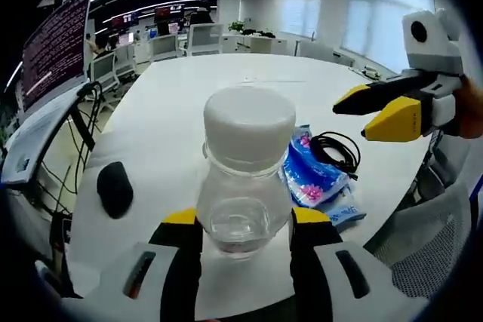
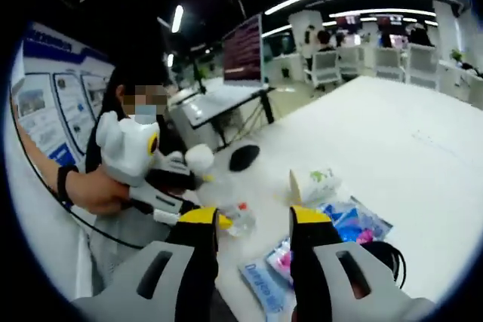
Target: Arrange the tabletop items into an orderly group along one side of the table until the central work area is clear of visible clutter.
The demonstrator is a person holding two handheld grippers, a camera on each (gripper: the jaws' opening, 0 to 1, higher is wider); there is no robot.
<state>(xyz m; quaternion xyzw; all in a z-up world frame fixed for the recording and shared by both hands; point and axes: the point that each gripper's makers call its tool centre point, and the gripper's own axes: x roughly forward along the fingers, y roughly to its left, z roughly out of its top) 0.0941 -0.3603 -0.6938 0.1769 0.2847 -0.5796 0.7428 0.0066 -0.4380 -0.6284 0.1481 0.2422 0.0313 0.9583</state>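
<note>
Left gripper: the left gripper pinches a clear plastic jar between its yellow-tipped jaws, low on the jar's body; it also comes into the right gripper view, held by a person's hand.
Jar: upright on the white worktop, with a white screw lid, at the near edge.
Right gripper: the right gripper has its jaws spread with nothing between them; in the left gripper view it hangs above the worktop's right edge.
Packets: blue and pink packets lie just right of the jar; in the right gripper view they lie beyond the jaws.
Cable: a coiled black cable lies beside the packets.
Mouse: a black mouse lies left of the jar, apart from it.
Paper cup: a cup lies tipped on its side near the packets.
</note>
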